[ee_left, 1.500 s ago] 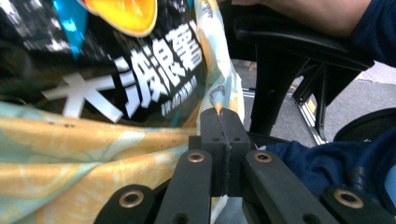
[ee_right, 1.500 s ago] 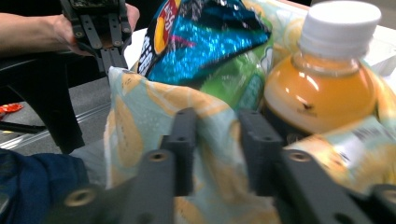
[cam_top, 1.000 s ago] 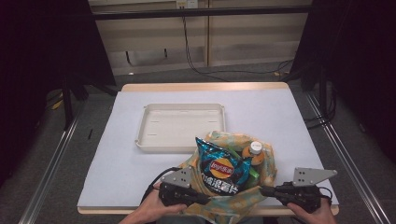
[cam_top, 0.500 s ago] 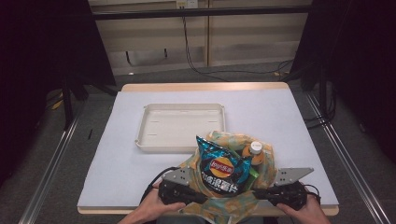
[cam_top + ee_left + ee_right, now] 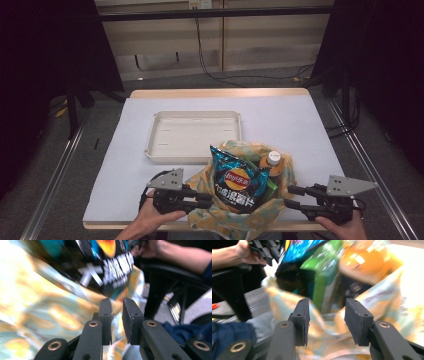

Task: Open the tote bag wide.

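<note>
Between the two grippers the patterned cloth bag is sitting at the table's near edge. The left gripper is touching its side, nearer than the right gripper; both have just been opening, jaws parted, gripping nothing. The chip bag and bottle are standing upright inside. Beyond, a tray is resting on the white table.

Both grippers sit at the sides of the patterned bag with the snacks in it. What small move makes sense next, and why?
Probably reach the right gripper for the chip bag. Both grippers' jaws have just been opening, with nothing pressed between the pads, so the cloth bag seems released. The left gripper rests at its other side, and the white tray behind stands empty.
</note>
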Demonstrator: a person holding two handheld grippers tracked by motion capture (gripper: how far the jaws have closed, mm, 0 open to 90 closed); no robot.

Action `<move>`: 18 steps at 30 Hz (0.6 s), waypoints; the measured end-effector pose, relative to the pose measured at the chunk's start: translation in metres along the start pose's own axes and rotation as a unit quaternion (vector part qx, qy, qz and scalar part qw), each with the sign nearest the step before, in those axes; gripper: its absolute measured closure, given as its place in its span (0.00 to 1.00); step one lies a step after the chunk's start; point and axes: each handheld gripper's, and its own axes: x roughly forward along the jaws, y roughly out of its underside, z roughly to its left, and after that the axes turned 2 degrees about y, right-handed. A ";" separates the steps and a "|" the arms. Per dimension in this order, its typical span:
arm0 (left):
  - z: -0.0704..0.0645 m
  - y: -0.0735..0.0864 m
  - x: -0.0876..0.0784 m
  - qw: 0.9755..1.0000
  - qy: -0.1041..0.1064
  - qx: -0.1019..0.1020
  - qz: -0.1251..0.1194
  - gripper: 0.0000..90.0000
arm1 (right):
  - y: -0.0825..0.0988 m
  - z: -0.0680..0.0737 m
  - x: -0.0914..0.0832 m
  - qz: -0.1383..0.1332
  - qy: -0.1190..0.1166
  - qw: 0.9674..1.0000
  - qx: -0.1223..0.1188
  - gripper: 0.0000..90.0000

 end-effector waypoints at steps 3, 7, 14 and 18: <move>0.006 -0.010 -0.012 0.999 -0.024 0.000 -0.024 0.85 | -0.006 -0.006 -0.005 -0.018 0.035 0.999 0.003 0.60; 0.018 -0.023 -0.022 0.997 -0.061 -0.001 -0.050 0.76 | -0.012 -0.017 -0.003 -0.019 0.063 0.998 0.009 0.57; 0.049 -0.031 -0.003 0.995 -0.090 -0.007 -0.029 0.64 | -0.015 -0.033 0.012 -0.005 0.077 0.997 0.025 0.52; 0.059 -0.027 0.006 0.995 -0.096 -0.015 -0.012 0.85 | -0.017 -0.037 0.021 0.011 0.070 0.997 0.025 0.52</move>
